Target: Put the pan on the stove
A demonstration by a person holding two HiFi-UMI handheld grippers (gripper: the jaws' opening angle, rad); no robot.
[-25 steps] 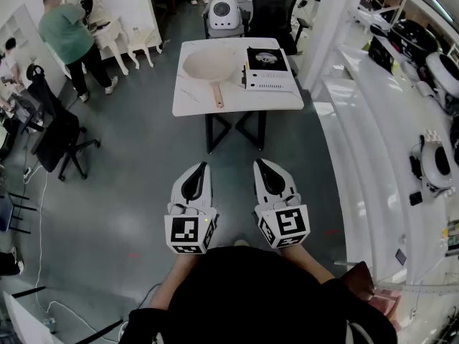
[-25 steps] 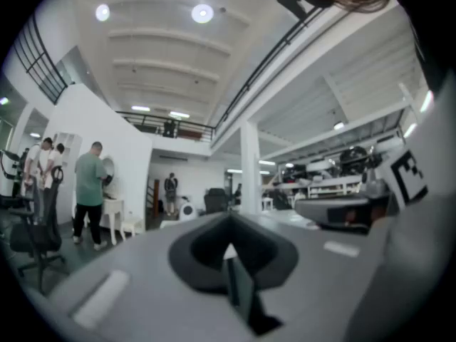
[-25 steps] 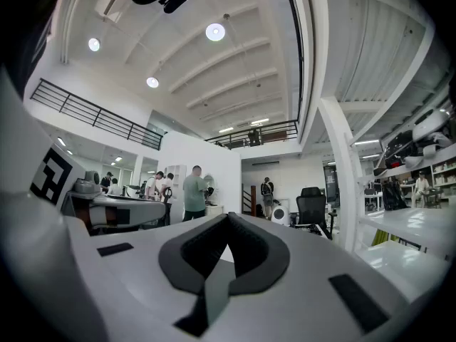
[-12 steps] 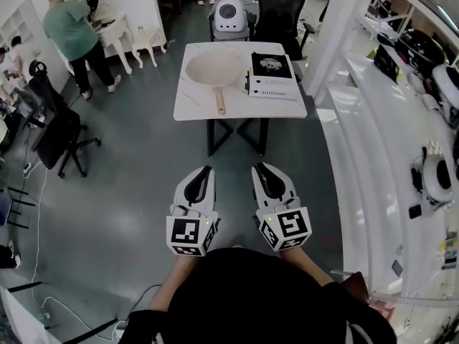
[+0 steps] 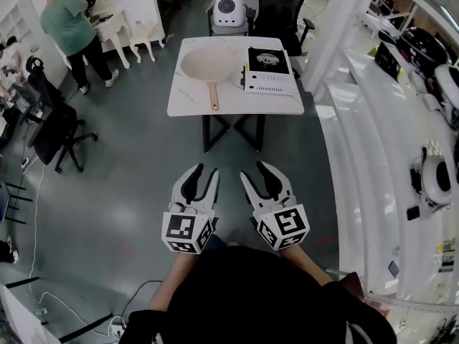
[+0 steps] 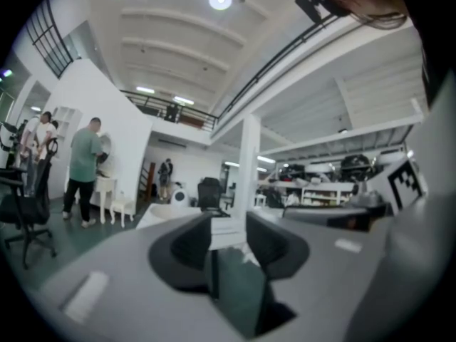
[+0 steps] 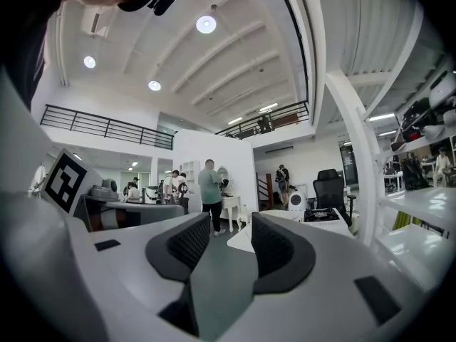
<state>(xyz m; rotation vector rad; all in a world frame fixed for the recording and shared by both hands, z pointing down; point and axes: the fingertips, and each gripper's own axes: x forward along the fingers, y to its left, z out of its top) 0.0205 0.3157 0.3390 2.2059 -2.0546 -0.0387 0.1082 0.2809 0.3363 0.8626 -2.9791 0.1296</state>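
hovering short of the table point(image 5: 188, 106), left gripper point(image 5: 201, 172) and right gripper point(image 5: 256, 170) have just opened, both empty; pan point(image 5: 209, 63) near its far-left corner, stove point(image 5: 268, 60) beside it

head: overhead, steeply down; left gripper point(image 5: 204, 169), right gripper point(image 5: 253, 169) near, table point(image 5: 188, 100) far ahead | gripper views: low, level, toward table | shared: table, person point(image 5: 68, 31)
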